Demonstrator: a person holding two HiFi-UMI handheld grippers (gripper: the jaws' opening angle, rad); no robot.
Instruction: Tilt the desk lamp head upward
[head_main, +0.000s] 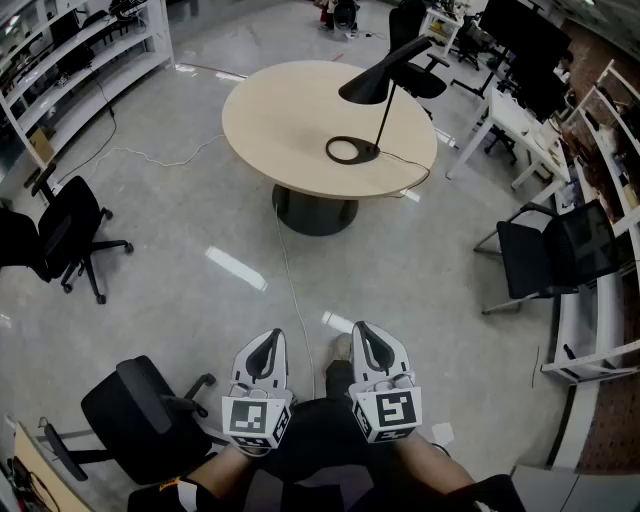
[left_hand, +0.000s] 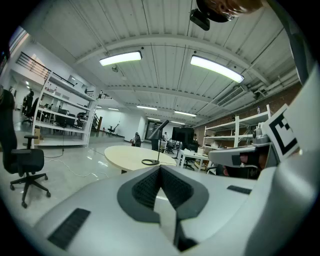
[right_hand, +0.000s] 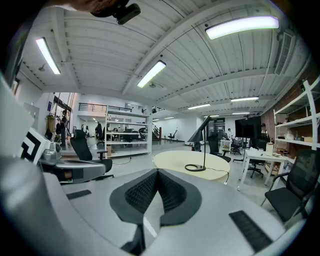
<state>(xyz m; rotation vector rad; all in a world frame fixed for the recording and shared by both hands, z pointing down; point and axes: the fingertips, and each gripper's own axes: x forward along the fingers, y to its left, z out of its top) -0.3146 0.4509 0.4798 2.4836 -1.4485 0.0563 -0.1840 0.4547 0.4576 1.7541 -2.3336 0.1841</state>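
Resting on table (head_main: 290, 120), desk lamp (head_main: 374, 84), left hand-held gripper (head_main: 270, 338), right hand-held gripper (head_main: 366, 331), closed empty

Head looks down; gripper views share lamp (head_main: 377, 84).

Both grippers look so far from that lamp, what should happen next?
Probably step forward toward the round table. The desk lamp stands on it well ahead, while the left gripper and right gripper, both shut and empty, are close to the person's body, nowhere near the lamp head.
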